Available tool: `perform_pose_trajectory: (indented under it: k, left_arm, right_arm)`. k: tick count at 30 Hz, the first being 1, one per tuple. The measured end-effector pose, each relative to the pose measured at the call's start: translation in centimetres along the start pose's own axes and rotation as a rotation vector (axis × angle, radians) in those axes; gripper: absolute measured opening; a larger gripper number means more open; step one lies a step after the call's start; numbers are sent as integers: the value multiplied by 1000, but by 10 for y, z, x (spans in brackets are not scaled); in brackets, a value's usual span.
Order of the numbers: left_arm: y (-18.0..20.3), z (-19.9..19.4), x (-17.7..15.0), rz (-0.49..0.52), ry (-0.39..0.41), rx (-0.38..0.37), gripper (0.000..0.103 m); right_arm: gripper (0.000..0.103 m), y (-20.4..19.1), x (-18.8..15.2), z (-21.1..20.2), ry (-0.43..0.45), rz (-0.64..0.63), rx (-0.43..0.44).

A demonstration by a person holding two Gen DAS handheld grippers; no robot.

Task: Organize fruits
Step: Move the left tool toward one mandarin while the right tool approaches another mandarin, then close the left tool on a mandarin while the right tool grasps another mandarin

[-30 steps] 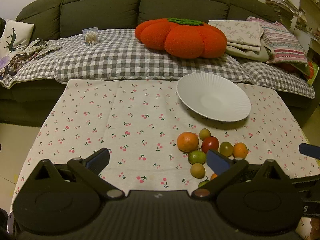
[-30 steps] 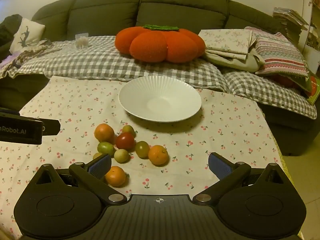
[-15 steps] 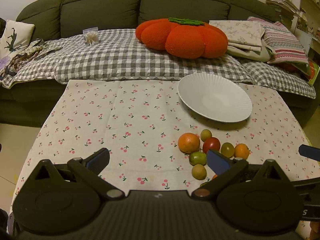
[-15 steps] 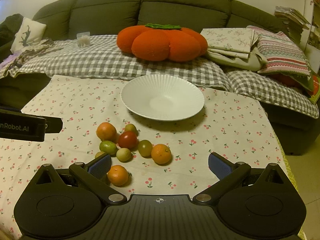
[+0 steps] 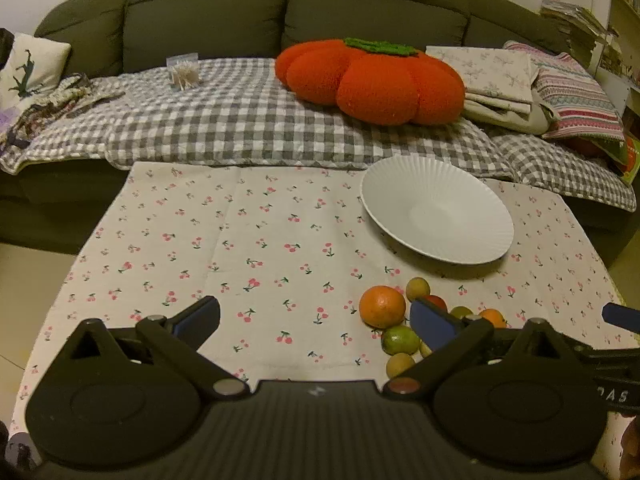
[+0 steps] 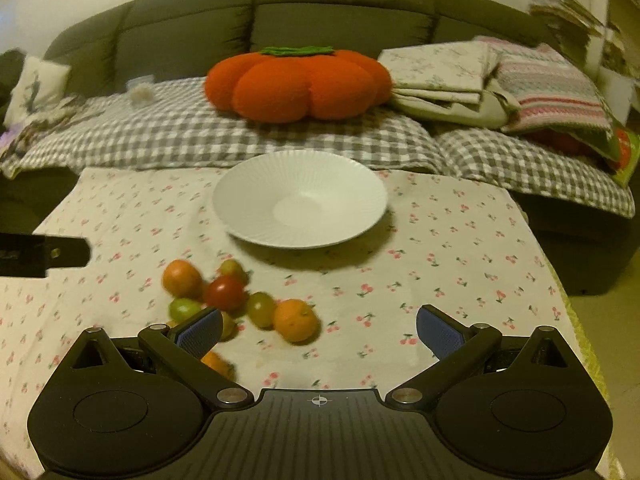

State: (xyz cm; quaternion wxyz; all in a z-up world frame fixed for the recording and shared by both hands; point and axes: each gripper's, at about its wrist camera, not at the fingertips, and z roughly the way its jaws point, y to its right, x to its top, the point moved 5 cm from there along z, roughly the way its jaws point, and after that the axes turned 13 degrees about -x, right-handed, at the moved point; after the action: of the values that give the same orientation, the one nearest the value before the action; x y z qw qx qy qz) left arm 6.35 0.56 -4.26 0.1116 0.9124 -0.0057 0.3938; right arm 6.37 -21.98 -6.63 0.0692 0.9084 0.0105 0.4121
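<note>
A white ribbed plate [image 5: 436,208] [image 6: 300,200] sits empty on the cherry-print tablecloth [image 5: 240,248]. Several small fruits lie in a cluster in front of it: a large orange [image 5: 382,306] [image 6: 182,279], a red tomato [image 6: 225,293], a green lime [image 5: 400,340] [image 6: 184,309], a smaller orange [image 6: 296,319] and yellow-green ones. My left gripper [image 5: 316,320] is open and empty, left of the cluster. My right gripper [image 6: 318,330] is open and empty, just above the near side of the cluster, with the smaller orange between its fingers' line.
A dark green sofa [image 5: 280,8] with a checked blanket [image 5: 240,120] stands behind the table. An orange pumpkin cushion [image 5: 372,80] and folded cloths [image 6: 460,76] lie on it. The table's right edge [image 6: 560,280] drops to the floor.
My right gripper has moved forward and left toward the fruit cluster; its view is blurred. My left gripper has shifted slightly forward. Both stay open.
</note>
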Motion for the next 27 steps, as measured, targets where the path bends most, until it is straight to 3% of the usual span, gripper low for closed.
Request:
perform_pose_trajectory:
  k: [6, 15, 22, 27]
  left_arm:
    - [-1, 25, -2, -8, -34, -29, 85]
    - [8, 64, -12, -1, -135, -100, 64]
    - [6, 81, -8, -53, -141, -154, 61]
    - [5, 90, -7, -87, -147, -185, 61]
  right_arm:
    - [100, 6, -5, 21, -50, -1, 46]
    - [84, -5, -13, 44, -58, -58, 104]
    - [64, -15, -19, 63, -90, -104, 131]
    - [57, -21, -17, 70, -75, -113, 155]
